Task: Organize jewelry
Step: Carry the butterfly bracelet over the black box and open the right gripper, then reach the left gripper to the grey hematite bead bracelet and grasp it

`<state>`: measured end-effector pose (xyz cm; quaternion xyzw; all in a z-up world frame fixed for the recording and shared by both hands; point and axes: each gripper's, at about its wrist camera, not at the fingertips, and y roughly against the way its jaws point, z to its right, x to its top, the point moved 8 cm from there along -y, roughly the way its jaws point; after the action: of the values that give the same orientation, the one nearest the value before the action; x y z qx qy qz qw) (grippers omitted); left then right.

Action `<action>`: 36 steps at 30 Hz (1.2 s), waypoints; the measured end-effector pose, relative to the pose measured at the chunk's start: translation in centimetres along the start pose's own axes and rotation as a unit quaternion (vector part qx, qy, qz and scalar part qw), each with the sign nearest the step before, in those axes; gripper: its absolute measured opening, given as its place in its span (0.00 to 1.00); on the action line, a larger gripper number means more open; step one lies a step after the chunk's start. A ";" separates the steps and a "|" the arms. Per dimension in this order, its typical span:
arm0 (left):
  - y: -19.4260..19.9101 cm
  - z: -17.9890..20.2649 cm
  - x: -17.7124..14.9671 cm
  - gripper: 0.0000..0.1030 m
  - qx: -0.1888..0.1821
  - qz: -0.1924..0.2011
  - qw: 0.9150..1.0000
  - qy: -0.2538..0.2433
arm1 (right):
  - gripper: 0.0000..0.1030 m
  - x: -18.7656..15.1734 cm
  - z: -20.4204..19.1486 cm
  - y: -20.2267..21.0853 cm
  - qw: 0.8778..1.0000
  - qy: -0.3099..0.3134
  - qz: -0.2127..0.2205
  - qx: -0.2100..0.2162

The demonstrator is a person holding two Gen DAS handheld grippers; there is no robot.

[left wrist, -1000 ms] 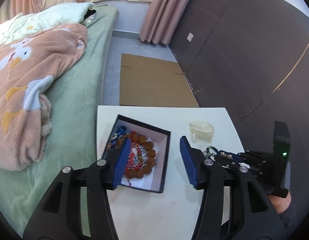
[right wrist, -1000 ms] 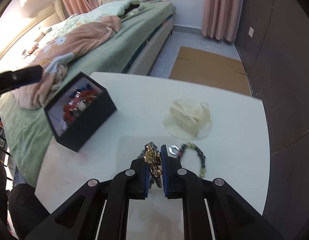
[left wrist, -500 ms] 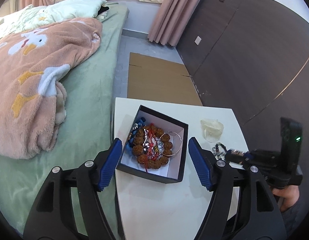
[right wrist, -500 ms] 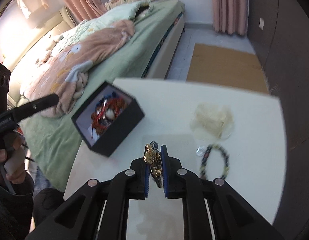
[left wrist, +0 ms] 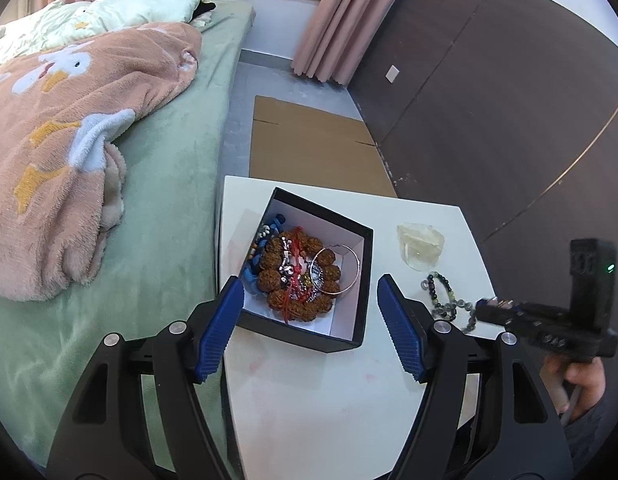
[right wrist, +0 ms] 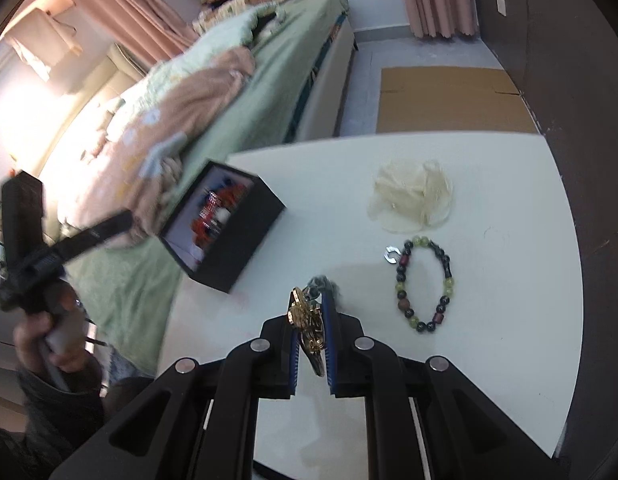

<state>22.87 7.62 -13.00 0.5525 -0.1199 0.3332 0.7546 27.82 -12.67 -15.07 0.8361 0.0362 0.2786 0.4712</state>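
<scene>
A black jewelry box with a white lining stands open on the white table; it holds brown bead bracelets, red cord, blue beads and a thin bangle. It also shows in the right wrist view. My left gripper is open and empty, raised above the box's near side. My right gripper is shut on a gold jewelry piece, held above the table. A green and dark bead bracelet and a small silver ring lie on the table.
A crumpled clear bag lies behind the bracelet. A bed with a green sheet and a pink blanket borders the table's left. Flat cardboard lies on the floor beyond. A dark wall panel stands on the right.
My left gripper has risen and drawn back from the box, its jaws wider apart. My right gripper has lifted with the gold piece and swung left, leaving the bead bracelet on the table.
</scene>
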 end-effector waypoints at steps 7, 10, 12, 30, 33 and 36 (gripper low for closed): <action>0.4 -0.3 -0.1 0.68 0.002 0.002 1.000 0.003 | 0.10 2.1 -2.8 1.2 0.999 0.003 0.028 0.042; 0.8 -0.8 0.0 0.68 0.005 0.005 1.000 0.005 | 0.10 3.0 -4.2 0.4 0.999 0.010 0.026 0.045; 1.1 -1.3 0.1 0.68 0.009 0.008 1.000 0.008 | 0.10 3.7 -5.6 -0.5 0.998 0.020 0.024 0.046; 2.2 -3.9 0.4 0.88 0.050 0.022 0.998 0.022 | 0.67 7.3 -9.3 -2.8 0.998 0.033 0.048 0.012; 1.7 -2.7 0.2 0.88 0.043 0.020 0.999 0.019 | 0.71 6.4 -7.2 -1.4 0.998 0.024 0.056 -0.008; 1.0 -1.1 0.0 0.88 0.033 0.016 0.999 0.011 | 0.71 5.2 -5.0 -0.2 0.998 0.011 0.057 -0.018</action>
<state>22.05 8.77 -12.65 0.5716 -0.1090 0.3550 0.7316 29.77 -7.05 -10.95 0.8249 -0.0116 0.3147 0.4694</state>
